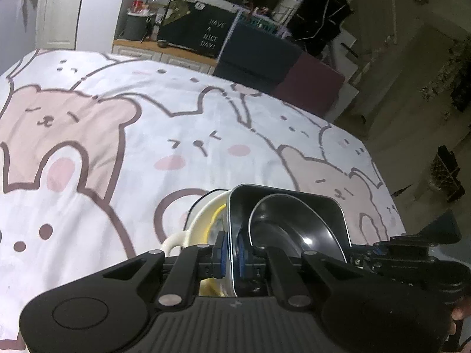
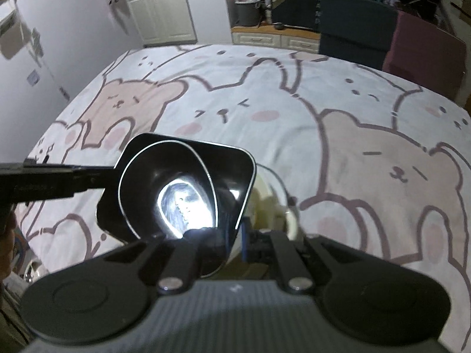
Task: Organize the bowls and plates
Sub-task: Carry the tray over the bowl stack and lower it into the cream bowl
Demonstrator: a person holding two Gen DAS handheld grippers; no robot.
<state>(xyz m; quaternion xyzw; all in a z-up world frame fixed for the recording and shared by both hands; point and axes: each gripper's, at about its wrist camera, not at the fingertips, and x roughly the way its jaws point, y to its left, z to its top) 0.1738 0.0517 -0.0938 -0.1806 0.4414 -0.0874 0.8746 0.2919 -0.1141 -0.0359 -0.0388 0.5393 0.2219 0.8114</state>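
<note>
Here, two handheld grippers hold a stack of dishes above a bed covered by a white sheet (image 1: 206,111) printed with cartoon bears and rabbits.

In the left wrist view, the left gripper (image 1: 232,257) is closed on the near rim of a black square dish (image 1: 321,206); its blue-padded fingers (image 1: 221,250) pinch the thin edge from both sides. A shiny round metal bowl (image 1: 282,220) sits nested inside the square dish. Just left of it, and partly behind it, is a cream-coloured cup (image 1: 203,223) with a handle, and something yellow shows inside it. The right gripper (image 1: 412,253) comes in from the right edge of this view and meets the dish at its right side.

In the right wrist view, the right gripper (image 2: 235,241) is clamped on the near edge of the same black square dish (image 2: 235,161), with a blue pad visible against the rim. The metal bowl (image 2: 164,182) inside gleams with a bright reflection at its bottom. The cream cup (image 2: 268,206) is blurred, just right of the dish. The left gripper (image 2: 88,176) reaches in from the left edge and touches the dish's left rim.

The stack is over the near edge of the bed; whether it rests on the sheet cannot be told. Beyond the far edge of the bed stand a dark blue cushion (image 1: 253,58), white cabinets (image 2: 164,11) and a black board (image 1: 203,33) reading "HAVE A NICE DAY".
</note>
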